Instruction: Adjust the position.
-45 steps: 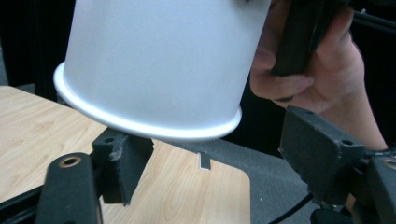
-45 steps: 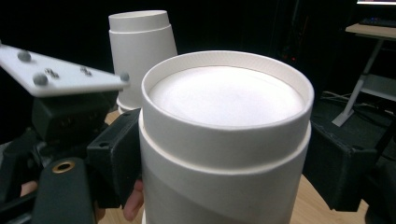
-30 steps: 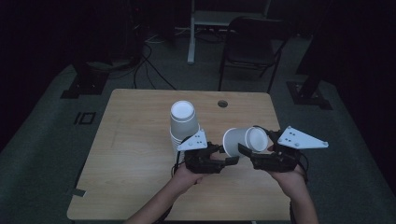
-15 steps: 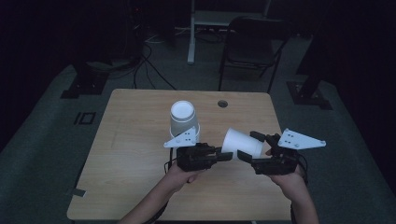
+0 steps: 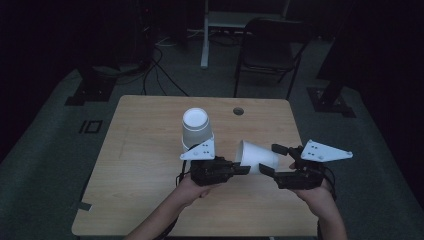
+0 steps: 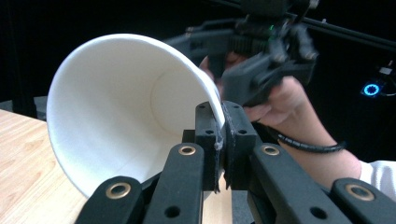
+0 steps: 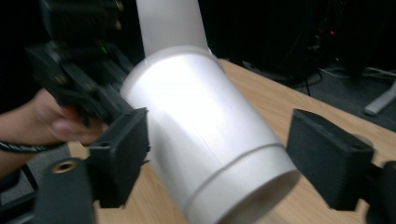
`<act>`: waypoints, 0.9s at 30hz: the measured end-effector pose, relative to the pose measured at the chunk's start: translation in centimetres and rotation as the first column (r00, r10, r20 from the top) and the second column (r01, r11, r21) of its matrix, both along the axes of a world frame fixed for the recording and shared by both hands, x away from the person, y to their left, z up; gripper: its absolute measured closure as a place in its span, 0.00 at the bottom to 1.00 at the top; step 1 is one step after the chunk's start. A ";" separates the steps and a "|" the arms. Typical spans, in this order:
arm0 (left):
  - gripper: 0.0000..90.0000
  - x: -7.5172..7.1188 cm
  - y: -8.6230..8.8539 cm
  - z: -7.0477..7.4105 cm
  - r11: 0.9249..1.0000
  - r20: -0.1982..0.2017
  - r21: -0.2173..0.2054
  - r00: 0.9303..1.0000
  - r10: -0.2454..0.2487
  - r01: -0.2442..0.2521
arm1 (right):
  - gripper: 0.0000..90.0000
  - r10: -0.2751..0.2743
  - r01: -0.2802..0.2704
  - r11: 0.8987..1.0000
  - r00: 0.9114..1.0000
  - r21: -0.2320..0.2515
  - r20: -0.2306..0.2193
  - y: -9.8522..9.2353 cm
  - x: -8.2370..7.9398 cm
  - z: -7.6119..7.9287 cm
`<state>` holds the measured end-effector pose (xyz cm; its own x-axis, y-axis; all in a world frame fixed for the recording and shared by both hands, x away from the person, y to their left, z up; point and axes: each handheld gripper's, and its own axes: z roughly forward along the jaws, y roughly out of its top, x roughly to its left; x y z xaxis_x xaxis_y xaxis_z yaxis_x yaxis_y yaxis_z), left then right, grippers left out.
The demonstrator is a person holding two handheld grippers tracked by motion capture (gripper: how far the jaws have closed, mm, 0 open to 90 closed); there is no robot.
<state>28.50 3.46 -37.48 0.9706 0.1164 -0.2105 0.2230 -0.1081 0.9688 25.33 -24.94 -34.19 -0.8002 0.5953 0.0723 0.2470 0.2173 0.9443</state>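
Observation:
A white paper cup hangs on its side just above the wooden table. My left gripper is shut on the rim of the cup, whose mouth faces it; the jaws pinch the rim wall. My right gripper is open, one jaw on each side of the base end of the cup. Its left pad lies close against the cup and the right pad stands clear of it. The right gripper shows beyond the cup in the left gripper view.
An upside-down white cup stands on the table just behind my left gripper, and this cup rises behind the held one. A round hole is in the tabletop near the far edge. A black chair stands beyond the table.
The cup has tipped onto its side and shifted left with the left gripper, which now pinches its rim. The right gripper's jaws have opened around the cup's base.

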 end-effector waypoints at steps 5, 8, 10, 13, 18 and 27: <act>0.96 0.1 -0.3 0.2 1.000 0.004 0.022 1.000 0.011 -0.011 | 0.24 0.001 -0.001 1.000 1.000 0.000 -0.023 -0.1 0.2 -0.9; 0.96 0.1 -0.4 0.2 0.999 -0.007 0.030 1.000 0.016 -0.016 | 0.24 0.003 -0.003 1.000 0.999 -0.009 -0.034 -0.2 0.2 -1.4; 0.96 0.2 -0.5 0.2 0.999 -0.013 0.031 1.000 0.018 -0.018 | 0.24 0.010 -0.011 1.000 0.999 -0.011 -0.047 -0.2 0.2 -1.9; 0.95 0.4 -0.5 0.3 0.999 -0.026 0.031 1.000 0.016 -0.015 | 0.22 0.025 -0.027 0.999 0.997 -0.028 -0.068 0.0 0.2 -2.8; 0.95 0.3 -0.9 0.5 0.998 -0.016 0.057 1.000 0.027 -0.026 | 0.19 0.027 -0.030 0.999 0.996 -0.036 -0.084 0.4 0.4 -3.7; 0.93 0.3 -1.8 1.0 0.996 -0.009 0.082 1.000 0.029 -0.028 | 0.18 0.022 -0.031 0.995 0.995 -0.096 -0.096 1.8 0.8 -4.9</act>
